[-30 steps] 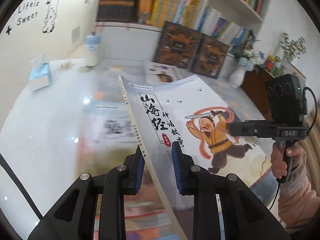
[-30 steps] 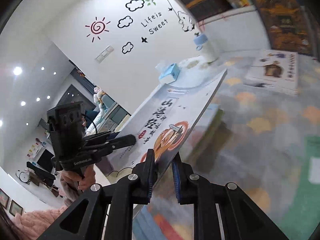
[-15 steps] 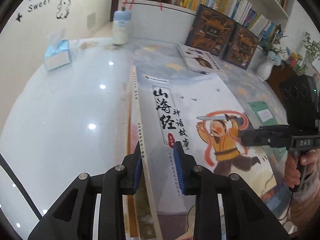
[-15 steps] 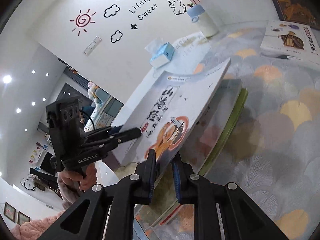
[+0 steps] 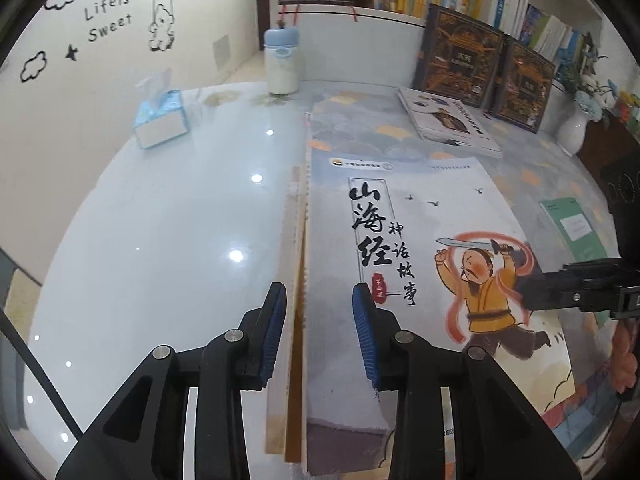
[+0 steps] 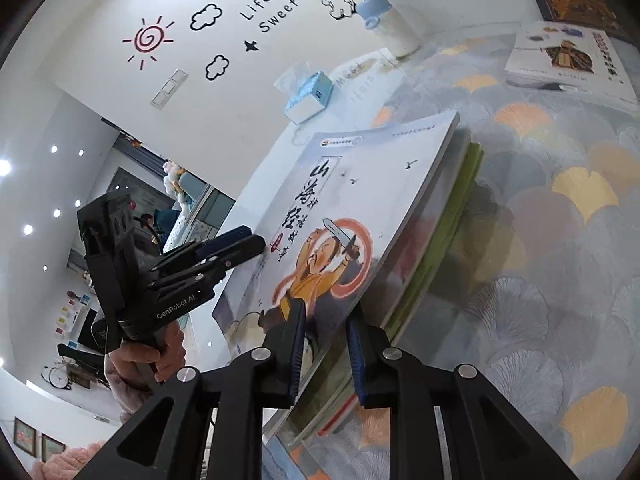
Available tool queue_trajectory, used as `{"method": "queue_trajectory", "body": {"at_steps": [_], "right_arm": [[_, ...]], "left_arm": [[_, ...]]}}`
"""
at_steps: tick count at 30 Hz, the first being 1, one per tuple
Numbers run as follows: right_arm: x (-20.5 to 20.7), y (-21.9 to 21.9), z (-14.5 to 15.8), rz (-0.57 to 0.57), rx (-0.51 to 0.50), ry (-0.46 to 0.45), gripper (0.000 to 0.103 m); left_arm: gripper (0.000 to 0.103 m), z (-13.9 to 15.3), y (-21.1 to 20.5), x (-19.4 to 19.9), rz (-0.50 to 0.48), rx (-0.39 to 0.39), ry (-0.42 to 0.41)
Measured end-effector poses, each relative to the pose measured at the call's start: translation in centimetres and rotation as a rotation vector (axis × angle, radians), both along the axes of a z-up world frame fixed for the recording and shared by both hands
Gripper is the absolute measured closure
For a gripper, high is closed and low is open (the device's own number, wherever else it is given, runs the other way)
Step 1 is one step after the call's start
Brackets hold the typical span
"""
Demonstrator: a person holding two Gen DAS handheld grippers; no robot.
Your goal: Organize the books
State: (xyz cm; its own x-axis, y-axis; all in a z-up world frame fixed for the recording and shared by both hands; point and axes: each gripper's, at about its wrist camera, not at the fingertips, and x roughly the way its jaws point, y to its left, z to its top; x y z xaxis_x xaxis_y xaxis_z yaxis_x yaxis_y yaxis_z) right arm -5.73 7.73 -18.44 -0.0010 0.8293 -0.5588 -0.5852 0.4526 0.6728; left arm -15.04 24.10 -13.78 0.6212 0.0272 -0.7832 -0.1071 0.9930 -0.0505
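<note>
Storybook lying on the stack, between both my tongs.

My left gripper (image 5: 319,332) straddles the storybook's (image 5: 416,264) spine edge, jaws released; my right gripper (image 6: 325,350) stands released around its opposite edge, atop the book stack (image 6: 448,236) on the patterned mat (image 6: 560,208).

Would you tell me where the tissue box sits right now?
The tissue box sits on the glossy table's far left in the left wrist view, near the wall, left of the blue-capped bottle.

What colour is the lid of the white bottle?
Light blue lid, best in left wrist view.
</note>
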Motion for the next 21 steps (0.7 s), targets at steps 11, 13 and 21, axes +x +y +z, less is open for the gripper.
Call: {"method": "queue_trajectory", "body": {"at_steps": [11, 13, 21], "right_arm": [[0.6, -12.4, 1.3, -0.184, 0.023, -0.018, 0.033], [0.6, -16.7, 0.8, -0.236, 0.009, -0.009, 0.033], [1.2, -34.1, -2.7, -0.457, -0.116, 0.017, 0.033]], "left_arm": [[0.069, 5.7, -7.3, -1.0, -0.070, -0.060, -0.148], [0.069, 5.8, -10.5, -0.5, -0.130, -0.064, -0.148], [0.069, 0.2, -23.1, 3.2, -0.257, -0.279, -0.029]]}}
